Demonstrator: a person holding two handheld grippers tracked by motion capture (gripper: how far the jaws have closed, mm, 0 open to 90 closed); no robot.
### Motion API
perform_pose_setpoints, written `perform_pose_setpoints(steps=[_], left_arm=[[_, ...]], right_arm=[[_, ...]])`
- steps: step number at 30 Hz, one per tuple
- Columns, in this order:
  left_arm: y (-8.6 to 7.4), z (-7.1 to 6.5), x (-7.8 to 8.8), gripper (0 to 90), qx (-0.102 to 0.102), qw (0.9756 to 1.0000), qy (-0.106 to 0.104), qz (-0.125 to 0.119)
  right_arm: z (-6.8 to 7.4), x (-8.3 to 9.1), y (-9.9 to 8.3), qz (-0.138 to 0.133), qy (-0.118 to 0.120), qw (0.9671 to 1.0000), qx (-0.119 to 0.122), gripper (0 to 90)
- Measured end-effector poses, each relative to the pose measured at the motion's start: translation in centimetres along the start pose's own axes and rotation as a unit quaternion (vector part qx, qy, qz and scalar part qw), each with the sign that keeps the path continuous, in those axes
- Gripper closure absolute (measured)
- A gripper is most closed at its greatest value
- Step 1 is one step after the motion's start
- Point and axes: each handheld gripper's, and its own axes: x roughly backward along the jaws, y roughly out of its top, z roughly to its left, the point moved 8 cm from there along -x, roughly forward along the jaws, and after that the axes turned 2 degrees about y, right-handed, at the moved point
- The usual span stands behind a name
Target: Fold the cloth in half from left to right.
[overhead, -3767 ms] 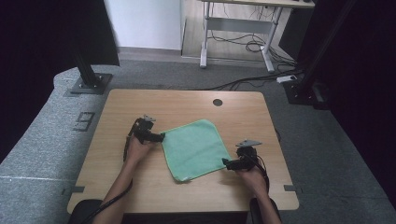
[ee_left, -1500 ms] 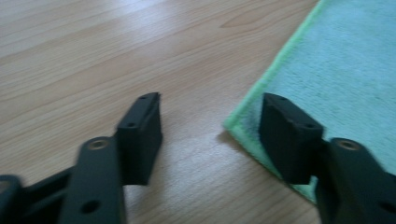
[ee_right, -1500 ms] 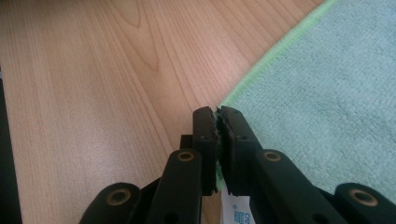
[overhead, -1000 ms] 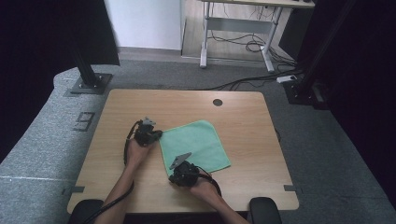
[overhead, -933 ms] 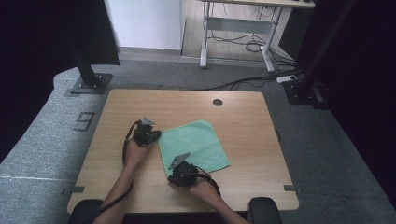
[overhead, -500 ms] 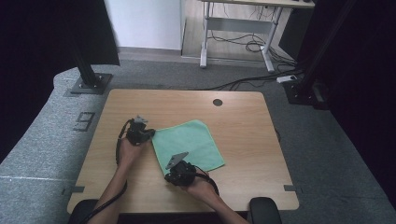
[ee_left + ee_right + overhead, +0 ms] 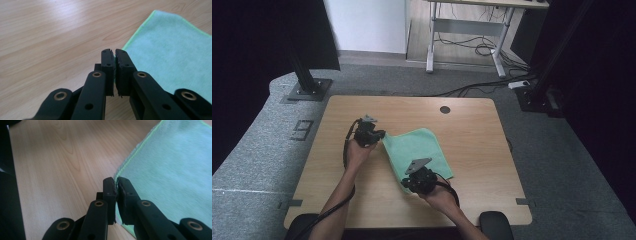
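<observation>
A green cloth (image 7: 419,152) lies on the wooden table (image 7: 337,115), with its left side lifted a little. My left gripper (image 7: 381,134) is shut on the cloth's far left corner; in the left gripper view the cloth (image 7: 170,52) runs off to the right of the closed left gripper (image 7: 114,51). My right gripper (image 7: 404,184) is shut on the cloth's near left corner. Seen from the right gripper view, the cloth edge (image 7: 130,157) goes in between the pressed pads of the right gripper (image 7: 114,179).
A round cable hole (image 7: 445,109) sits near the table's far edge. A black chair part (image 7: 496,224) pokes in at the near edge. Dark stands (image 7: 307,85) and a desk frame (image 7: 462,30) stand on the floor beyond the table.
Both hands have risen slightly and drawn the cloth to the left. Its left edge has come up off the table. Much earlier, the right gripper was at the cloth's right corner.
</observation>
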Motion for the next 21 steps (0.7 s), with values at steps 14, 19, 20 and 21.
perform_pose_setpoints(steps=[14,19,20,21], left_arm=[[3.2,-3.5,-2.6,85.2,-0.023,0.9996,-0.016,-0.003],[4.1,-4.7,-3.6,85.3,-0.039,0.9991,-0.015,-0.004],[4.3,-4.9,-3.8,85.3,-0.043,0.9990,-0.014,-0.003],[4.4,-5.1,-3.9,85.3,-0.044,0.9989,-0.014,-0.004]], right_arm=[[-3.0,3.1,-2.5,-0.010,-0.037,0.9987,-0.032,83.8],[-4.2,4.1,-3.5,-0.013,-0.051,0.9977,-0.044,83.9],[-4.4,4.4,-3.7,-0.012,-0.054,0.9973,-0.048,83.9],[-4.7,4.5,-3.9,-0.013,-0.057,0.9970,-0.050,83.9]])
